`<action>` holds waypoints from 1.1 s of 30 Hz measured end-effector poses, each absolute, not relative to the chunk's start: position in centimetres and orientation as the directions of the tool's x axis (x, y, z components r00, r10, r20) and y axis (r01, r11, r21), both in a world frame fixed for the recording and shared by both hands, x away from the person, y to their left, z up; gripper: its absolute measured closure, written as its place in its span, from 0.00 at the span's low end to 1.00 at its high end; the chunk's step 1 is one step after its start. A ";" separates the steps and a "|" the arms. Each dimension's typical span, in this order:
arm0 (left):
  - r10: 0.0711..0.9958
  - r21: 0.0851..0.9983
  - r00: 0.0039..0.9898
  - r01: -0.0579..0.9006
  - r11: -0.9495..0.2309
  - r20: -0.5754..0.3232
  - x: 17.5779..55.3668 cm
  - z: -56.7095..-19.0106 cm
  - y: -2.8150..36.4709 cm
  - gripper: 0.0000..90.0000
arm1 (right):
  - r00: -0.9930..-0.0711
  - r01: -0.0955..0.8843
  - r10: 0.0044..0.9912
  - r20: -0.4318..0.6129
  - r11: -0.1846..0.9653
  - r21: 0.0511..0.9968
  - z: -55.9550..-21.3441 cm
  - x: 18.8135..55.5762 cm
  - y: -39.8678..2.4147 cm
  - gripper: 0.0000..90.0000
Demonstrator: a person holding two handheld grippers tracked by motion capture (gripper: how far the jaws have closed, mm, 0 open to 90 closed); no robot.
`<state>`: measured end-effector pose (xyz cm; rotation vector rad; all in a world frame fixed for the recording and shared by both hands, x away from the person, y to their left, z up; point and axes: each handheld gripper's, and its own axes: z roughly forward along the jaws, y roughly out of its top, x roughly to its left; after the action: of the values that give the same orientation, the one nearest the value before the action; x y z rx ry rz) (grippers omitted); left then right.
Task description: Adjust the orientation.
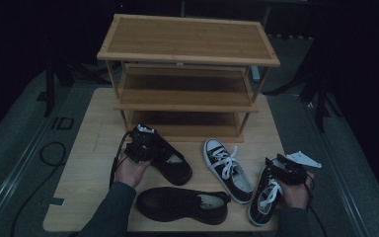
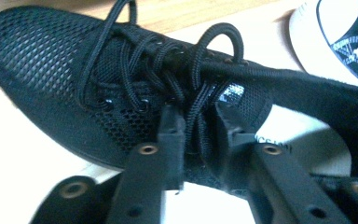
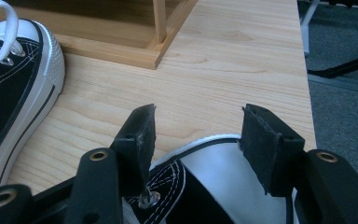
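A black mesh shoe (image 1: 175, 168) (image 2: 37, 60) lies on the wooden table (image 1: 89, 163), in front of the rack. My left gripper (image 1: 145, 145) (image 2: 198, 130) sits over its laces, jaws close together and pinching the lace bundle and tongue. A second black shoe (image 1: 182, 205) lies near the front edge. Two black-and-white canvas sneakers lie to the right: one (image 1: 227, 170) (image 3: 9, 84) in the middle, one (image 1: 264, 197) (image 3: 209, 172) at the right. My right gripper (image 1: 281, 170) (image 3: 198, 135) hovers over that right sneaker's white toe cap, jaws apart with nothing pressed between them.
A three-shelf wooden shoe rack (image 1: 187, 54) stands at the back of the table, its base (image 3: 116, 51) just beyond the sneakers. The table's right edge (image 3: 305, 93) is close to my right gripper, with grey floor beyond. A sneaker's white toe (image 2: 340, 37) lies beside the black shoe.
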<state>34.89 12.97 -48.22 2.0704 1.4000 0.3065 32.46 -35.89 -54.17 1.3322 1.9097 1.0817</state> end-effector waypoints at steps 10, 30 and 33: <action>0.895 0.615 0.442 0.722 -0.317 -0.057 35.8 -47.1 13.8 0.91 | -0.344 0.483 0.939 0.000 0.177 0.858 -54.2 32.5 -35.9 0.50; 0.906 0.591 0.419 0.745 -0.310 -0.053 37.2 -45.9 20.5 0.91 | -0.343 0.482 0.939 -0.001 0.177 0.858 -54.2 32.5 -35.9 0.50; 0.910 0.604 0.413 0.737 -0.303 -0.047 36.6 -46.1 20.1 0.90 | -0.343 0.481 0.939 -0.002 0.178 0.859 -54.2 32.5 -35.9 0.50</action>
<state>36.61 20.12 -46.13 2.1247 1.3928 0.4133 32.45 -35.88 -54.19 1.3322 1.9083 1.0813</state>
